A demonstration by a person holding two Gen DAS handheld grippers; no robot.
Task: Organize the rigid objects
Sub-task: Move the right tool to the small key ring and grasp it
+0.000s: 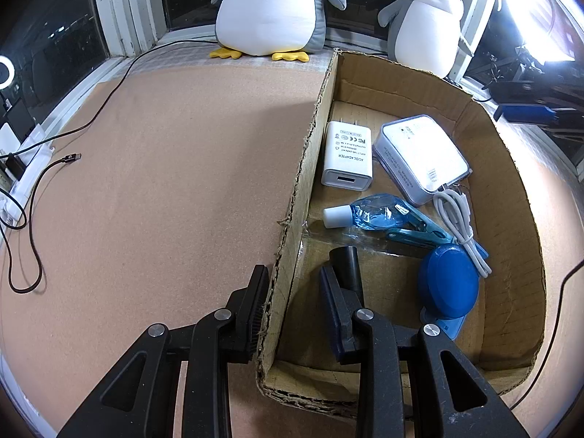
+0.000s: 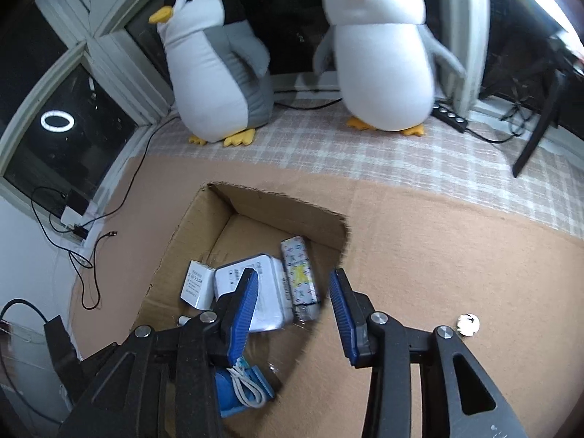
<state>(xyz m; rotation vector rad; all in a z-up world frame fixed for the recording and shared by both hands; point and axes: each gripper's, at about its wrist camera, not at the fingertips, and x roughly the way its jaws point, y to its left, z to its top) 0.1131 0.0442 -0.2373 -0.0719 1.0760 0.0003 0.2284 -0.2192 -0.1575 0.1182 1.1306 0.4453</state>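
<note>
Most of the work looks done: the cardboard box (image 1: 511,189) already holds a white adapter (image 1: 347,157), a white flat device (image 1: 419,153), a small blue bottle (image 1: 372,213), a teal clip (image 1: 419,235), a round blue object (image 1: 448,284) and a coiled white cable (image 1: 460,222). In the right wrist view you also see a patterned stick-shaped item (image 2: 299,277) lying in the box beside the white device.

Your left gripper (image 1: 292,306) is spread wide, and its two fingers stand on either side of the near left wall of the box, one outside and one inside. It grasps nothing. A black cylinder (image 1: 348,266) lies just behind the inner finger; I cannot tell if they touch.

Your right gripper (image 2: 292,310) is also released and empty, and it hovers over the right edge of the box.

What seems to be left is little. On the brown mat (image 1: 164,182) a small white object (image 2: 468,324) sits to the right of the box, well apart from it. I judge this is the last rigid piece to put in. The dark cable (image 1: 36,219) on the left is probably not part of the task.
</note>
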